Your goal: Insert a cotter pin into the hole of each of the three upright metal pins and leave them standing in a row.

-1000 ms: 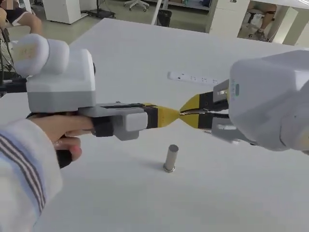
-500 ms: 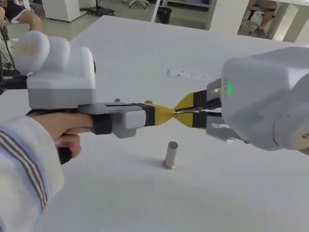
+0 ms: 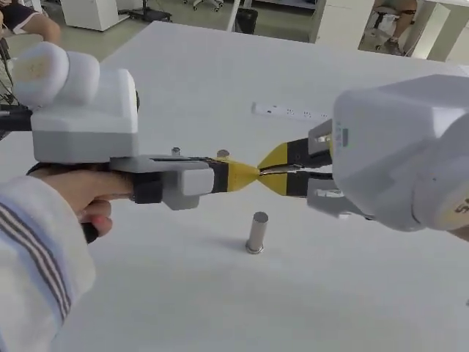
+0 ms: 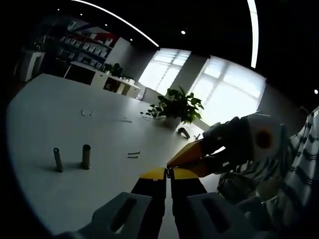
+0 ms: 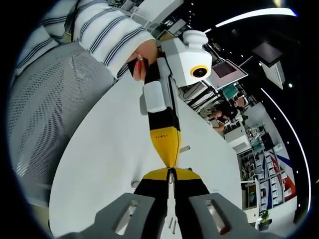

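Observation:
My left gripper (image 3: 253, 174) and right gripper (image 3: 265, 170) meet tip to tip in mid-air, yellow jaws shut on both. I cannot make out anything tiny pinched where the tips touch. One upright metal pin (image 3: 256, 233) stands on the white table just below and in front of the meeting point. The tops of two more pins (image 3: 176, 151) (image 3: 223, 154) peek over the left gripper's body. In the left gripper view those two pins (image 4: 58, 159) (image 4: 86, 156) stand side by side at the left, with small cotter pins (image 4: 133, 155) lying beyond them. The left gripper (image 5: 167, 142) shows in the right gripper view, meeting the right gripper (image 5: 171, 175).
A white power strip (image 3: 289, 114) lies on the table (image 3: 183, 81) behind the grippers. A hand in a striped sleeve (image 3: 44, 249) holds the left gripper. The table's far edge runs along the top, with chairs and cabinets beyond it.
The touching tips have drifted slightly left relative to the near pin. Both grippers stay shut and tip to tip.

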### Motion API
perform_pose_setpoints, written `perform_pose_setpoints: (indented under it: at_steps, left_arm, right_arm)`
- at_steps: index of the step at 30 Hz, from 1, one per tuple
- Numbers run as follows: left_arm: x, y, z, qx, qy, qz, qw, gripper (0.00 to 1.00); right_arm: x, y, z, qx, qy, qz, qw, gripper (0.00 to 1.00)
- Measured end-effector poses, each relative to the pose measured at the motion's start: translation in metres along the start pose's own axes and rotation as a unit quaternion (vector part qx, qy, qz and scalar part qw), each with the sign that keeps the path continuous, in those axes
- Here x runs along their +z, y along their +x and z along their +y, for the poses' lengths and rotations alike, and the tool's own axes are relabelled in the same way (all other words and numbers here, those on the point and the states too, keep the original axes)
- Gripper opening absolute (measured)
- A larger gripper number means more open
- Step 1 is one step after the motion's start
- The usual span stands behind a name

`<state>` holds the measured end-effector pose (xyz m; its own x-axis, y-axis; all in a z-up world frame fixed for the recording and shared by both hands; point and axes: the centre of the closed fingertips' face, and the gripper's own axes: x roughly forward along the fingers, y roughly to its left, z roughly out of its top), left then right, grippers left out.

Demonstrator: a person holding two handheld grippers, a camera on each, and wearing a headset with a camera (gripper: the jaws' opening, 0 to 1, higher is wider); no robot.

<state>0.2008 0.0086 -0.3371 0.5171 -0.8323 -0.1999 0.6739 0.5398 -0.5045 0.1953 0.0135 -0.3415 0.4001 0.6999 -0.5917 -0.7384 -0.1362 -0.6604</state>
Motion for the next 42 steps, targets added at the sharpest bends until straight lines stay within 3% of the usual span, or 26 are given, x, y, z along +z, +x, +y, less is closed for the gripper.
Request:
perform_pose_setpoints:
  at_steps: [5,7,10,14,19,22,23,27,29,31,34,38,42]
  left_arm:
    - [0.000,-0.001,0.000,0.002,0.006,0.000,1.0000,0.00]
    - [-0.001,-0.002,0.000,0.001,0.002,0.003,1.0000,0.00]
    - [-0.004,-0.006,0.003,0.007,0.009,0.013,0.9998,0.00]
    - [-0.003,-0.010,0.003,0.008,0.026,0.011,0.9996,0.00]
    - [0.002,-0.016,-0.002,-0.003,0.055,0.005,0.9984,0.00]
    - [0.004,-0.018,-0.005,-0.010,0.082,0.002,0.9966,0.00]
    - [0.005,-0.019,-0.004,-0.011,0.088,0.001,0.9960,0.00]
    - [0.006,-0.022,-0.007,-0.023,0.117,0.002,0.9928,0.00]
    - [0.006,-0.023,-0.010,-0.032,0.144,0.002,0.9890,0.00]
    - [0.006,-0.024,-0.013,-0.037,0.165,0.002,0.9856,0.00]
    - [0.004,-0.025,-0.016,-0.047,0.174,0.003,0.9836,0.00]
    - [0.003,-0.025,-0.017,-0.053,0.204,0.007,0.9776,0.00]
    - [0.005,-0.026,-0.018,-0.064,0.221,0.000,0.9733,0.00]
  right_arm:
    - [-0.002,0.000,0.000,0.003,0.013,-0.003,0.9999,0.01]
    - [-0.005,-0.001,-0.002,-0.003,0.010,0.002,0.9999,0.07]
    - [-0.007,-0.003,-0.002,0.001,0.030,-0.004,0.9995,0.09]
    - [-0.009,-0.003,-0.001,0.011,0.064,-0.010,0.9978,0.12]
    - [-0.006,-0.003,0.004,0.047,0.143,-0.035,0.9880,0.15]
    - [-0.006,-0.003,0.003,0.054,0.160,-0.044,0.9846,0.16]
    - [-0.004,-0.003,0.005,0.063,0.175,-0.050,0.9813,0.16]
    - [0.000,-0.003,0.008,0.083,0.215,-0.069,0.9706,0.18]
    - [0.002,-0.002,0.011,0.096,0.233,-0.073,0.9651,0.19]
    - [-0.001,-0.001,0.011,0.098,0.238,-0.073,0.9635,0.18]
    - [-0.001,-0.001,0.013,0.099,0.240,-0.068,0.9633,0.15]
    - [0.007,-0.003,0.016,0.110,0.257,-0.083,0.9566,0.13]
    - [0.009,-0.004,0.018,0.115,0.257,-0.085,0.9559,0.10]
